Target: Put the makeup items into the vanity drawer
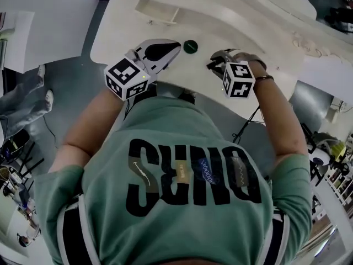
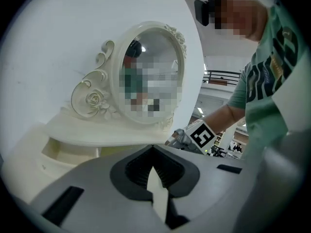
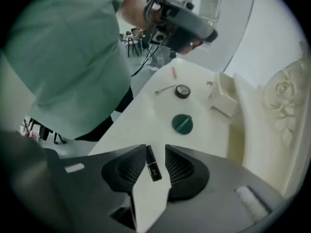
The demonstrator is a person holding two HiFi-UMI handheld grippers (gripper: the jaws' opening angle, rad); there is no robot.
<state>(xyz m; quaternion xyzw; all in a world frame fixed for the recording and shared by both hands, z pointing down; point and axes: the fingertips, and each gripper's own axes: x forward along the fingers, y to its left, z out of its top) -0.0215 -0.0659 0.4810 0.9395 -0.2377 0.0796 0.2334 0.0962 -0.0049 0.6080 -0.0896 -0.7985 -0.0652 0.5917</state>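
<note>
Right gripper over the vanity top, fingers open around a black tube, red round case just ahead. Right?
No: the round case is dark green, not red, per the right gripper view. The rest stands: right gripper over the vanity top, fingers open around the black tube.

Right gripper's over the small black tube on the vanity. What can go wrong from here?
1. The black tube lies skewed between the right gripper's open jaws, closer to one pad; closing may twist or flick it instead of gripping it.
2. It sits fairly near the vanity top's front edge, so a nudge might roll it off.
3. The green compact lies between it and the open drawer; a low carry could knock it.
</note>
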